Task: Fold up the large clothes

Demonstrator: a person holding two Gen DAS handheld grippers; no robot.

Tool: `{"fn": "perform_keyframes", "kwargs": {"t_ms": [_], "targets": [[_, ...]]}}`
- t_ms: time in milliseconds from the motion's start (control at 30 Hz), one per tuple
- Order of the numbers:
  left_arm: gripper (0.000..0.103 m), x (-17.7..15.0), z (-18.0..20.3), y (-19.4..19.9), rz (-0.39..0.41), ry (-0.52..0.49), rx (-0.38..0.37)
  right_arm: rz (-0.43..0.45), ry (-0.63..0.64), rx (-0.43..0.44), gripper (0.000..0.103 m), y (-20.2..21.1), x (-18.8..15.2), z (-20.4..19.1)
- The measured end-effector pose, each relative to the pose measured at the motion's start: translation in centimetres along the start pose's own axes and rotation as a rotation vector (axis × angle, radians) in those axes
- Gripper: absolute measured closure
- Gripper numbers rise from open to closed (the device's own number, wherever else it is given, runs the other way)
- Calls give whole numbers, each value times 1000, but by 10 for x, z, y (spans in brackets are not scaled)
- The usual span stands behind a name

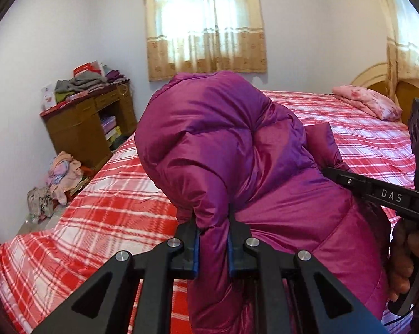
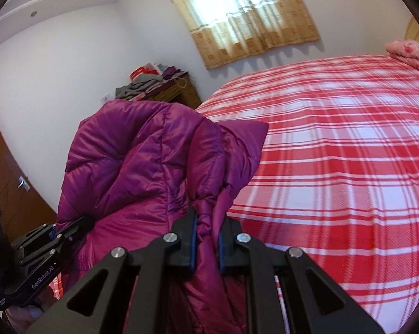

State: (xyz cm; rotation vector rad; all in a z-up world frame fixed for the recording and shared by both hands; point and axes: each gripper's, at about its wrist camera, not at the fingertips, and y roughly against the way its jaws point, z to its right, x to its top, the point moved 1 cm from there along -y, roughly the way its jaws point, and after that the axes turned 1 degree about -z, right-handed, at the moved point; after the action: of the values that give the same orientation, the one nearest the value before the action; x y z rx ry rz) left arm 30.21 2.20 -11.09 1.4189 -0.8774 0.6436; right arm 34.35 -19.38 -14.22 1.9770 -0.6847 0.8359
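A magenta puffer jacket (image 1: 237, 144) is held up above the red plaid bed (image 1: 112, 208). My left gripper (image 1: 212, 222) is shut on a bunched fold of the jacket. My right gripper (image 2: 208, 220) is shut on another fold of the jacket (image 2: 131, 161), close beside the left one. The right gripper also shows in the left wrist view (image 1: 331, 171) at the right, its fingertips buried in the fabric. The left gripper shows in the right wrist view (image 2: 78, 222) at lower left, gripping the jacket's edge. The jacket hangs down between both.
The bed (image 2: 334, 153) spreads ahead and right, with a pink pillow (image 1: 367, 101) by the headboard. A wooden desk (image 1: 87, 122) piled with clothes stands by the left wall. More clothes (image 1: 59, 178) lie on the floor. A curtained window (image 1: 205, 25) is behind.
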Motion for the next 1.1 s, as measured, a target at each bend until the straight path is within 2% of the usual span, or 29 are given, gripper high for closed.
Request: {"fn": "perform_keyframes", "kwargs": {"t_ms": [267,667,1100], "targets": [[89,-10,-34,2,-20,32,31,-41,43,26,89,-29,4,-23],[89,-26,-64,-6,-62,76,48,-108,83,37,89,-59,-2,-41],[89,-44,-82,-21,-101,91,69,-170,93,35,89,-87,-14,-52]]}}
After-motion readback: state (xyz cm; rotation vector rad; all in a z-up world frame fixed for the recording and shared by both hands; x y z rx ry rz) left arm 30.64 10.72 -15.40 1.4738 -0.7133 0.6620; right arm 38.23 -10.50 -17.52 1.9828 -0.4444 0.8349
